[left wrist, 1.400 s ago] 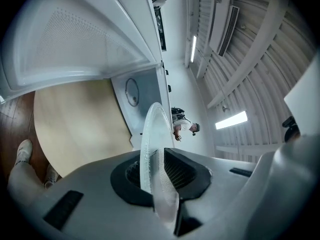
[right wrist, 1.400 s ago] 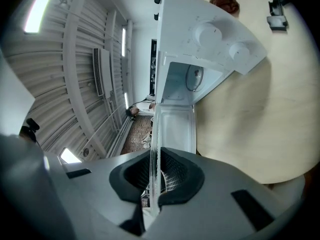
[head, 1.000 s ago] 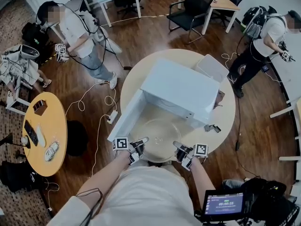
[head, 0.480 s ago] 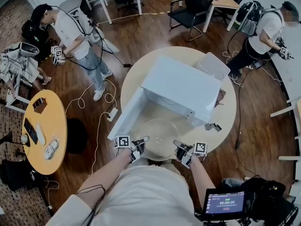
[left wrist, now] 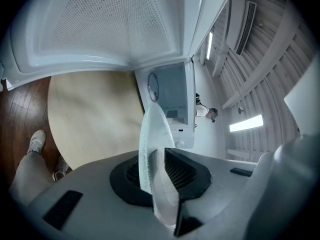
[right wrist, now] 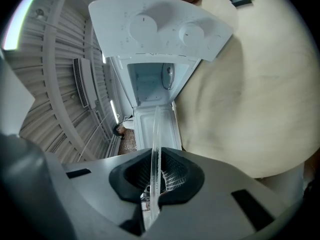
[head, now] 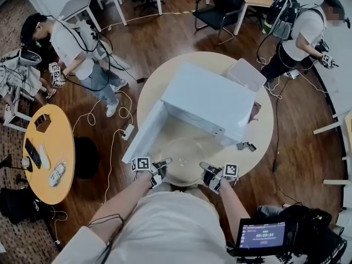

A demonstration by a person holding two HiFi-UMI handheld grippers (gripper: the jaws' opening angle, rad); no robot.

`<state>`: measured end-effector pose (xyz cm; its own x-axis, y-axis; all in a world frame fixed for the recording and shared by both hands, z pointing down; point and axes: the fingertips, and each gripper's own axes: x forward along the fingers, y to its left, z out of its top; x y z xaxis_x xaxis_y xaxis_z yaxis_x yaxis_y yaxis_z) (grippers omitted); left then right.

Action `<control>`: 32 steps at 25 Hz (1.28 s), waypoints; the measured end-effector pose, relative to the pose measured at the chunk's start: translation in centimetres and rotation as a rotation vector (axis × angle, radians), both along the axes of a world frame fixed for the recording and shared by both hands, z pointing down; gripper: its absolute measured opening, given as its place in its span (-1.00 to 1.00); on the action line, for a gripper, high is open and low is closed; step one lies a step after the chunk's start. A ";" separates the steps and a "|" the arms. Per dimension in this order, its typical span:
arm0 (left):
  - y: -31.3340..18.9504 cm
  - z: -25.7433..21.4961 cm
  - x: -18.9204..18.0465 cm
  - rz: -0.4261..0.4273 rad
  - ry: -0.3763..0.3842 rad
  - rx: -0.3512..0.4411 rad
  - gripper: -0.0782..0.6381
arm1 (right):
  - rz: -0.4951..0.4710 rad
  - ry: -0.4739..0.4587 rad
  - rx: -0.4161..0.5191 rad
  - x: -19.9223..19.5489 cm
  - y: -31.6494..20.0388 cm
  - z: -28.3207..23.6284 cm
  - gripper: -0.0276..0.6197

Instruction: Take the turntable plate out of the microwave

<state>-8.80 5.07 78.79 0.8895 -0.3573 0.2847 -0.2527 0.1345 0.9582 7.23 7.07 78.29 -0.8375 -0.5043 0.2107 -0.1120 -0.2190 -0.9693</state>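
Head view: the turntable plate (head: 184, 154) sits over the round tabletop (head: 261, 139), in front of the open microwave (head: 212, 100), between the left tool (head: 164, 164) and right tool (head: 207, 169).
Left gripper view: jaws clamped on the plate's rim.
Right gripper view: jaws clamped on the opposite rim.

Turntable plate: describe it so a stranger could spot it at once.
On the round beige table stands a white microwave, its door open. In front of its mouth, the turntable plate is pinched at its near rim by the left tongs and right tongs. It is the only clear glass disc there.
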 end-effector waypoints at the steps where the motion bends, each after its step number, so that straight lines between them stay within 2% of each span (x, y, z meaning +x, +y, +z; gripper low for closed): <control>1: -0.1 0.1 0.1 -0.001 -0.002 -0.002 -0.65 | 0.001 0.003 -0.005 0.1 -0.1 0.2 -0.83; 12: -1.5 1.8 0.2 -0.010 -0.018 -0.016 -0.65 | -0.004 0.005 -0.023 0.5 -1.8 2.3 -0.83; 18: -0.5 2.8 -0.5 -0.015 -0.038 -0.037 -0.65 | -0.007 0.016 -0.071 -0.1 -0.7 3.7 -0.83; 32: -2.9 1.4 0.8 0.005 0.007 0.072 -0.65 | 0.032 0.046 0.032 1.0 -2.7 1.8 -0.83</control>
